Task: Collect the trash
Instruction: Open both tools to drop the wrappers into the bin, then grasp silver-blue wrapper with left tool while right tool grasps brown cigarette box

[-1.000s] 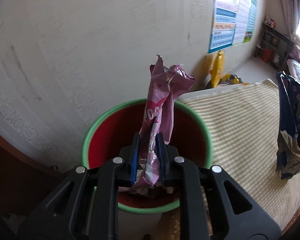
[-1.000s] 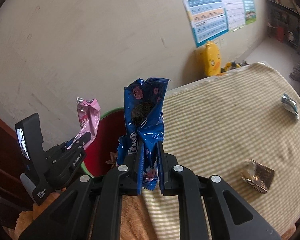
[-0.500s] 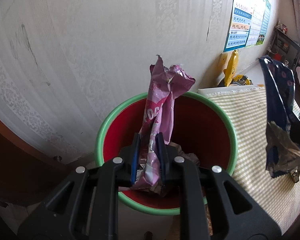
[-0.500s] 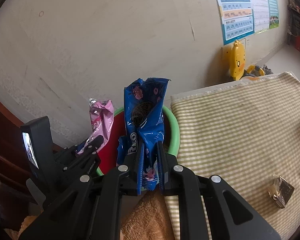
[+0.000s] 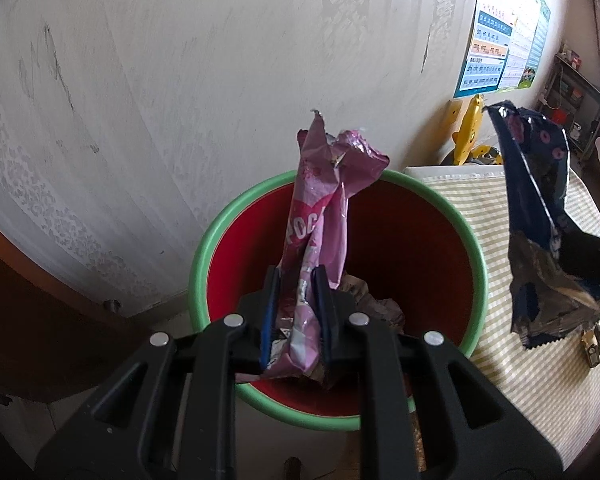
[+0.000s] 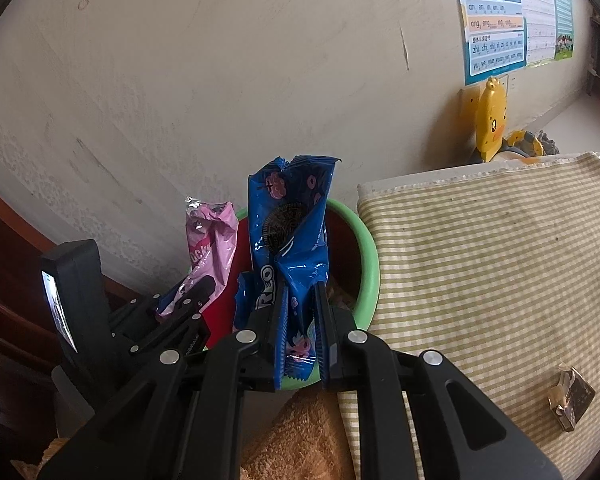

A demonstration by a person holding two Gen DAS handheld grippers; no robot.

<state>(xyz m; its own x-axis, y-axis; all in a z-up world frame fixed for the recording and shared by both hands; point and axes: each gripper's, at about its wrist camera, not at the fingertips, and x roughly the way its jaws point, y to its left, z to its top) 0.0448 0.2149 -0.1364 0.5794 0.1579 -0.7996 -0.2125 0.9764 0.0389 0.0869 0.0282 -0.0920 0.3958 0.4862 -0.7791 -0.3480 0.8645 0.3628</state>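
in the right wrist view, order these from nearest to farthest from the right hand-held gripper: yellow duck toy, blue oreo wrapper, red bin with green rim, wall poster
1. blue oreo wrapper, clamped in the right hand-held gripper.
2. red bin with green rim, just behind the wrapper.
3. yellow duck toy, upper right, by the wall.
4. wall poster, above the duck.

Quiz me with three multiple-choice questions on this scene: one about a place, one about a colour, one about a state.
1. Where is the pink wrapper?
A. over the bin
B. on the cloth
C. on the floor

2. What colour is the bin's rim?
A. blue
B. green
C. yellow

3. How are the right tongs?
A. wide open
B. lying on the cloth
C. shut on the blue wrapper

Answers:
1 A, the left tongs hold it above the red inside.
2 B, a green ring runs round the mouth.
3 C, both pads press the blue wrapper.
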